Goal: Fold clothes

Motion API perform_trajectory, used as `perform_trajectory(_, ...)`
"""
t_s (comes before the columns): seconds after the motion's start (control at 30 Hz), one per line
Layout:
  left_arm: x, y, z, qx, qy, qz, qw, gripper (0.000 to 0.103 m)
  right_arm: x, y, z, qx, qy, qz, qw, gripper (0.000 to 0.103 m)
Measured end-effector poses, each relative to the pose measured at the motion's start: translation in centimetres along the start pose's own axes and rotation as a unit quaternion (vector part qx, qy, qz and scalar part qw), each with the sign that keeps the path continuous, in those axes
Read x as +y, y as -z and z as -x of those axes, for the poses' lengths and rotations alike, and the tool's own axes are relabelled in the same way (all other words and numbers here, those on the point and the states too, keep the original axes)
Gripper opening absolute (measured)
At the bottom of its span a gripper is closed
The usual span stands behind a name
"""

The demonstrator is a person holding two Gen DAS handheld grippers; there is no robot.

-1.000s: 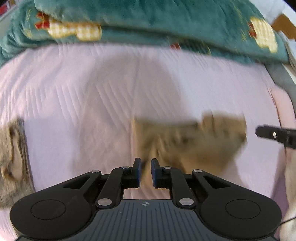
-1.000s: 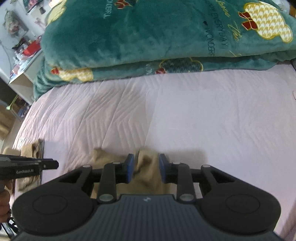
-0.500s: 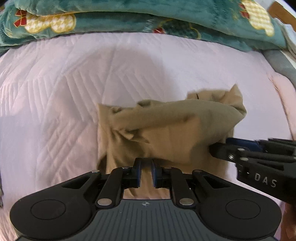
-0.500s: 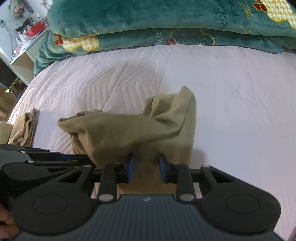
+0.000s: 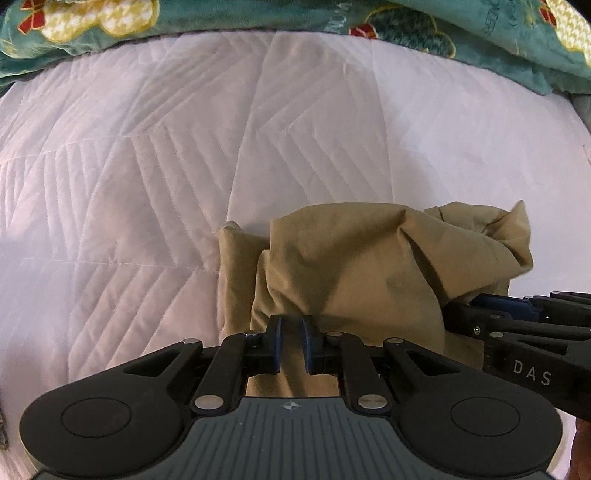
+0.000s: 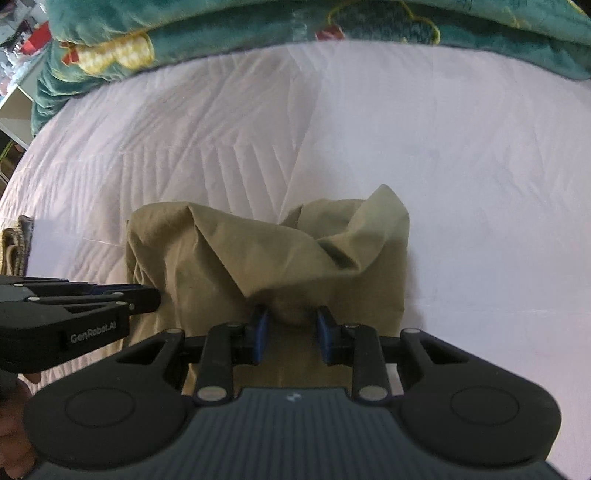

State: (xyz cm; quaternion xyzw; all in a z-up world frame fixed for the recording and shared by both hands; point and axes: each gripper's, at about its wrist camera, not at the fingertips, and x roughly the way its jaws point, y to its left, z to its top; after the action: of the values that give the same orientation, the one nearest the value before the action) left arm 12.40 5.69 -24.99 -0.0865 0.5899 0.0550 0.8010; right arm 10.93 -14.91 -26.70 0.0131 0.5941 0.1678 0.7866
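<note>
A tan garment point(image 5: 362, 273) point(image 6: 266, 258) lies bunched and partly doubled over on the pale quilted bed point(image 5: 184, 166) point(image 6: 461, 184). My left gripper point(image 5: 291, 343) is shut on a fold at its near left edge. My right gripper point(image 6: 290, 334) is shut on a thicker wad of the cloth at its near right edge. Each gripper shows in the other's view, the right one point(image 5: 491, 314) and the left one point(image 6: 144, 295), at the garment's sides. Both point steeply down, close above the bed.
A teal patterned blanket point(image 5: 461, 40) point(image 6: 332, 26) is piled along the far edge of the bed. Another folded brownish piece of cloth point(image 6: 16, 247) lies at the bed's left edge. A shelf with clutter point(image 6: 18, 66) stands beyond the far left corner.
Both grippers have come down toward the bed with the garment. The cloth, hanging and blurred before, now rests bunched on the quilt and looks larger.
</note>
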Motion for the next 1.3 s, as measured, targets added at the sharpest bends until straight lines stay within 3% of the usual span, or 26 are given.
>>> perform_trajectory(0.3,0.1,-0.5,0.2,0.009,0.001,0.006,0.9999,0.017,0.0,-0.7,-0.7,0.006,0.0,-0.001,1.0,0.028)
perform_trajectory(0.7,-0.6,2.9,6.3,-0.009,-0.003,-0.009,0.9999,0.017,0.5,1.3,6.1,-0.048,0.003,-0.003,0.999,0.032)
perform_trajectory(0.87,-0.3,5.8,11.4,-0.026,-0.003,-0.016,0.9995,0.017,0.6,3.6,10.6,-0.074,0.002,-0.012,0.997,0.032)
perform_trajectory(1.03,0.7,10.3,19.6,-0.048,-0.009,-0.016,0.9987,0.019,0.4,7.0,18.0,-0.108,-0.002,-0.018,0.994,0.033)
perform_trajectory(1.13,1.6,13.0,25.1,-0.074,-0.007,-0.013,0.9971,0.028,0.4,9.1,22.9,-0.134,-0.014,-0.019,0.991,0.034)
perform_trajectory(1.23,2.9,15.0,29.8,-0.102,0.032,0.002,0.9943,0.044,0.8,10.9,27.6,-0.176,-0.008,-0.024,0.984,0.039)
perform_trajectory(1.3,3.7,15.8,32.4,-0.115,0.054,0.0,0.9919,0.045,1.0,12.2,30.8,-0.225,0.005,-0.037,0.974,0.043)
